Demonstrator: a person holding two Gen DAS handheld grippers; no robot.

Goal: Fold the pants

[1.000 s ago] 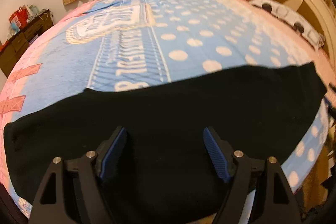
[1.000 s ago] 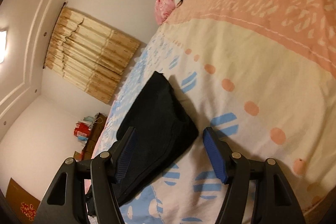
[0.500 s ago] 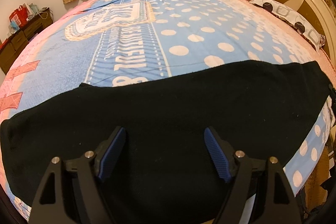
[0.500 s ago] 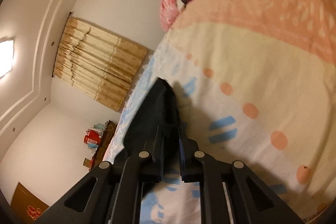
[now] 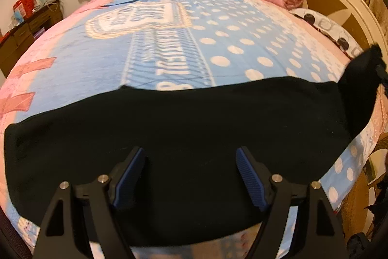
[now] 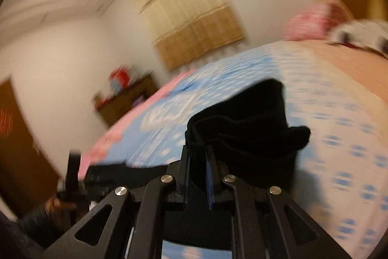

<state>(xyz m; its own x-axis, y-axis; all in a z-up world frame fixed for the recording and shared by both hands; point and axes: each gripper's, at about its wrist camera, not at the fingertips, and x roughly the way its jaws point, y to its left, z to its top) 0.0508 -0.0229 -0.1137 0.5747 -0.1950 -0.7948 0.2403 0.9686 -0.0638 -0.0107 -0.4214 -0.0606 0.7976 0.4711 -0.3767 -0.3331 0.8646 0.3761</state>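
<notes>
Both grippers, left gripper [image 5: 190,176] and right gripper [image 6: 197,176], have black angular frames, silver screws and ribbed blue pads [image 5: 249,179].

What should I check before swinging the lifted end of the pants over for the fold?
1. Right tongs shut on the pants: ok.
2. All layers of that end caught: cannot tell, the right view is blurred.
3. Lifted end clear of the bed: ok, it is raised at the right edge.
4. Left tongs open above the middle of the pants: ok, holding nothing.
5. Rest of the pants flat on the bed: ok.
</notes>
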